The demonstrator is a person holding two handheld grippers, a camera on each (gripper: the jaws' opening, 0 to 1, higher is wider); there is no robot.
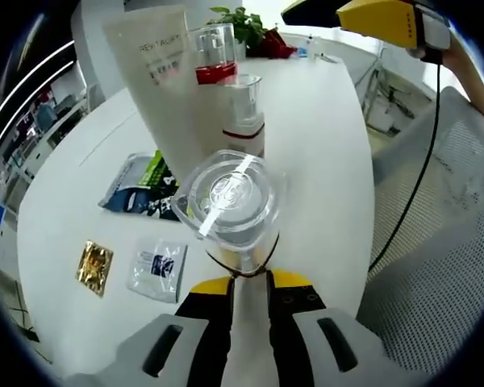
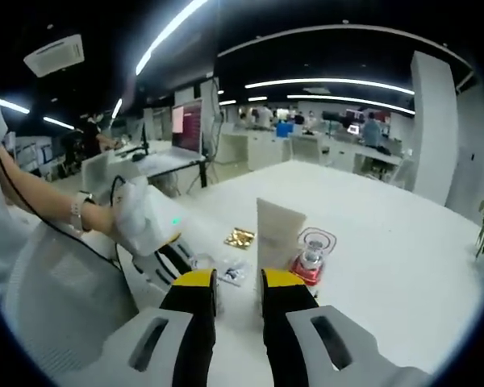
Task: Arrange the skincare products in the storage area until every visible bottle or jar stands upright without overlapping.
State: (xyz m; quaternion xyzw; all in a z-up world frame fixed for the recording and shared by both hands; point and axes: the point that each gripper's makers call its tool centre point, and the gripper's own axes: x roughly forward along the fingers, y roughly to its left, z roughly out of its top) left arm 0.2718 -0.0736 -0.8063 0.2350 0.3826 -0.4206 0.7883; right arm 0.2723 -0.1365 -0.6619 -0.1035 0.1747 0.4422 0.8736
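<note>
We see a white table [image 1: 323, 137]; left of the standing tube [image 1: 165, 72] lie three sachets [image 1: 137, 189].

We count on white table [image 1: 323, 121]: one tall tube [image 1: 165, 72], one clear jar [image 1: 230, 197], two clear-capped bottles [image 1: 214, 56] [image 1: 244, 109], three flat sachets [image 1: 141, 185] [image 1: 94, 266] [image 1: 157, 268], one potted plant [image 1: 242, 24].

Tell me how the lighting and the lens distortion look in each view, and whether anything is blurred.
Left gripper view: bright, even light on the white table, little shadow; glare on the clear jar lid; the fisheye bends the table edge; the tall tube is sharp enough to read some letters. Right gripper view: dark ceiling with blown-out curved light strips; the background is soft, and the right gripper looms large.
</note>
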